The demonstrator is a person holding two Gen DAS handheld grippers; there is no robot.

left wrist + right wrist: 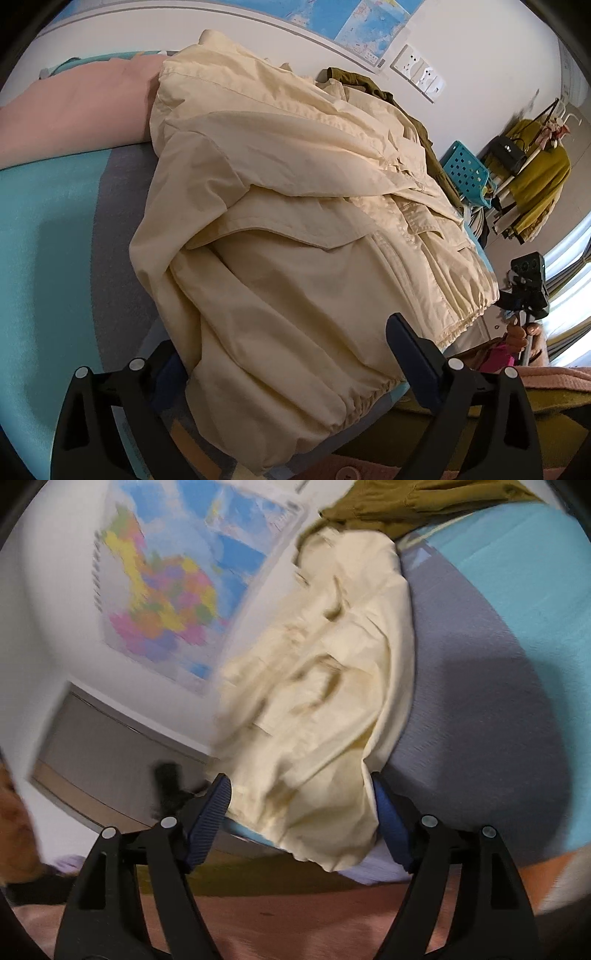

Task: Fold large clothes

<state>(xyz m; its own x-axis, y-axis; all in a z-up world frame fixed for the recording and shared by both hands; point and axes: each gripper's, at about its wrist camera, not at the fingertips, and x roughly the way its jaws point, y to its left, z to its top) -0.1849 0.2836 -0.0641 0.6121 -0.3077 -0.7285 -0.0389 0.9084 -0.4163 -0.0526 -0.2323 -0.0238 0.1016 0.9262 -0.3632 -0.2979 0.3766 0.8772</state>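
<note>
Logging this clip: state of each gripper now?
Left gripper: open, cream jacket hem between its fingers, not pinched.
Right gripper: open, jacket edge between its fingers, unclamped.

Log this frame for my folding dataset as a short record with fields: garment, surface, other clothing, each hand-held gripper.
garment: cream jacket, partly folded, sleeve laid across the body, elastic hem toward the camera
surface: bed sheet in teal and grey bands
other clothing: olive garment behind the jacket, by the wall
left hand-held gripper: jaws wide apart, the jacket's hem between them, pads not pressing
right hand-held gripper: jaws wide apart, a jacket edge between them, view blurred
wall: map poster
</note>
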